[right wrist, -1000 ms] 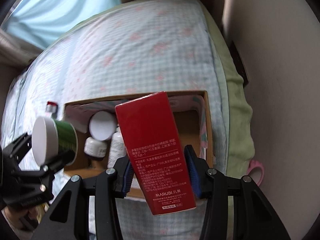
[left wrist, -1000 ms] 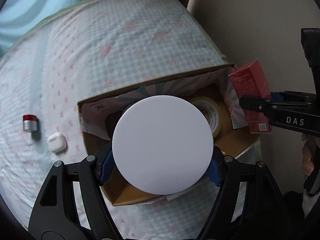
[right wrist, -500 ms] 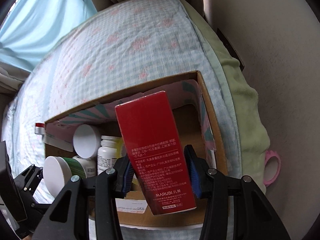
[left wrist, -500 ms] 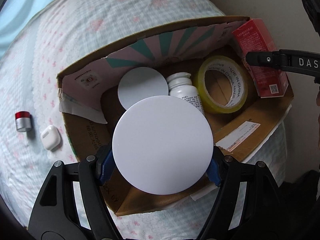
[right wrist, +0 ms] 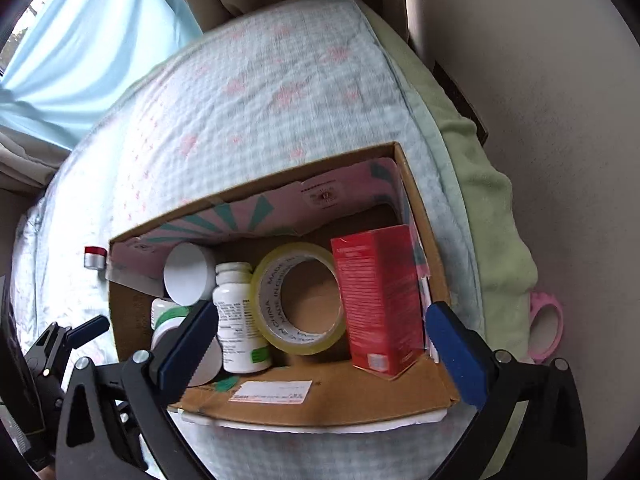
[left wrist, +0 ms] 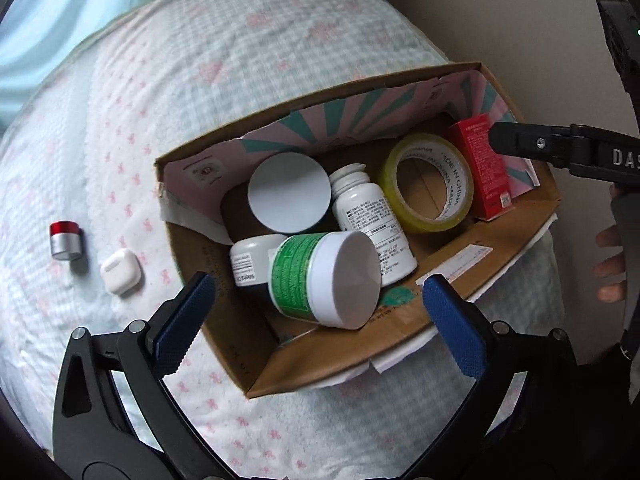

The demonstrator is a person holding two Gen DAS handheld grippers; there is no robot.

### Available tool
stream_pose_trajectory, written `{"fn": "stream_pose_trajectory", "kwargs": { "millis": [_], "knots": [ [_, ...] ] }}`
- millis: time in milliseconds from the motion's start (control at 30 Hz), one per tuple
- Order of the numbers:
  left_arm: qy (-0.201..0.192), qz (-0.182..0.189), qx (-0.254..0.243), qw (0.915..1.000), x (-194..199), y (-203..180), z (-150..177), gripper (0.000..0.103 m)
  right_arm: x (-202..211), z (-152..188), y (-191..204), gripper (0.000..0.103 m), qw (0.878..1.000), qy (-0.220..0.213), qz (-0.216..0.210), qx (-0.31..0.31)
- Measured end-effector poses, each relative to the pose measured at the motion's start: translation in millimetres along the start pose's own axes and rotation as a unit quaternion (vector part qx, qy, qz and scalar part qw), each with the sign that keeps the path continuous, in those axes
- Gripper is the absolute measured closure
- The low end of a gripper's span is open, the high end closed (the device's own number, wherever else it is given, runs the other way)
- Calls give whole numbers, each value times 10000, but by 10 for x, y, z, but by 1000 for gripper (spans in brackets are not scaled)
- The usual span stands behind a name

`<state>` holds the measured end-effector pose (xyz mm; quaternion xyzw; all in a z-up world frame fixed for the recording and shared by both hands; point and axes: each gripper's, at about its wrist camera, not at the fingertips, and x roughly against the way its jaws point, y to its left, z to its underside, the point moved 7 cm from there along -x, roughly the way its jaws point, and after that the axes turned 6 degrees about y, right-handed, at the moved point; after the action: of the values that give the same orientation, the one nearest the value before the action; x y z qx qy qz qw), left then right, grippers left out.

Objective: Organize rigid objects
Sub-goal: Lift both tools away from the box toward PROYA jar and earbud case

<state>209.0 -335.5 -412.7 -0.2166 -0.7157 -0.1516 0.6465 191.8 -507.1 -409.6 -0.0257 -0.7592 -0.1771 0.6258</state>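
Observation:
A cardboard box (left wrist: pixel 352 344) (right wrist: pixel 360 396) sits on the bed. Inside lie a green-labelled jar with a white lid (left wrist: pixel 324 280), a white pill bottle (left wrist: pixel 372 224) (right wrist: pixel 236 312), a round white-lidded jar (left wrist: pixel 290 198) (right wrist: pixel 188 276), a small grey jar (left wrist: pixel 250 264), a roll of yellow tape (left wrist: pixel 426 188) (right wrist: pixel 300 300) and a red carton (left wrist: pixel 484 168) (right wrist: pixel 380 300). My left gripper (left wrist: pixel 320 316) is open and empty above the box's near side. My right gripper (right wrist: pixel 320 348) is open and empty just in front of the red carton.
A small silver bottle with a red cap (left wrist: pixel 64 240) (right wrist: pixel 96 258) and a white earbud case (left wrist: pixel 120 272) lie on the checked bedcover left of the box. A wall is at the right. A pink tape ring (right wrist: pixel 544 328) lies by the green blanket edge.
Both grippers opened. The green-labelled jar left my left gripper and now lies in the box. The red carton left my right gripper and stands in the box's right end.

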Motion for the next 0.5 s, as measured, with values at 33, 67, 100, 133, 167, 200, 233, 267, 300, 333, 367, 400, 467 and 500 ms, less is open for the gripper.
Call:
{"fn": "stream_pose_trajectory", "kwargs": {
  "millis": [33,67,100,133,167,200,233,267,300,333,367,400,467,500],
  "knots": [
    [-7,-20,2,10000,22,14,9,0,2,5,1,0,10000,-22,37,15],
    [-16,-30,5,10000,43,17,23,0,2,7,12,0,10000,-28,59,35],
    [-23,-35,12,10000,65,26,43,0,8,16,27,0,10000,-28,63,58],
    [-36,-36,24,10000,92,37,63,0,17,24,44,0,10000,-23,54,73],
    [-49,-36,33,10000,123,42,73,0,24,33,58,0,10000,-14,34,81],
    [-58,-32,41,10000,160,53,82,0,32,38,79,0,10000,-7,10,94],
    [-73,-36,50,10000,205,50,80,0,38,36,96,0,9999,-7,-3,109],
    [-87,-43,61,9999,234,53,52,0,54,41,115,0,9999,-4,-4,126],
    [-92,-38,75,9999,264,62,57,0,78,51,146,0,9999,23,6,157],
    [-93,-19,97,9999,306,66,61,0,95,49,163,0,9998,52,47,187],
    [-109,3,135,9998,369,76,63,0,125,51,186,0,9997,79,114,221],
    [-139,24,175,9997,439,89,69,0,164,50,212,0,9995,82,158,256],
    [-206,36,260,9994,600,127,76,0,290,42,279,0,9992,26,233,316],
    [-266,13,307,9992,685,155,77,0,369,35,312,0,9990,-16,276,341]
  ]
}}
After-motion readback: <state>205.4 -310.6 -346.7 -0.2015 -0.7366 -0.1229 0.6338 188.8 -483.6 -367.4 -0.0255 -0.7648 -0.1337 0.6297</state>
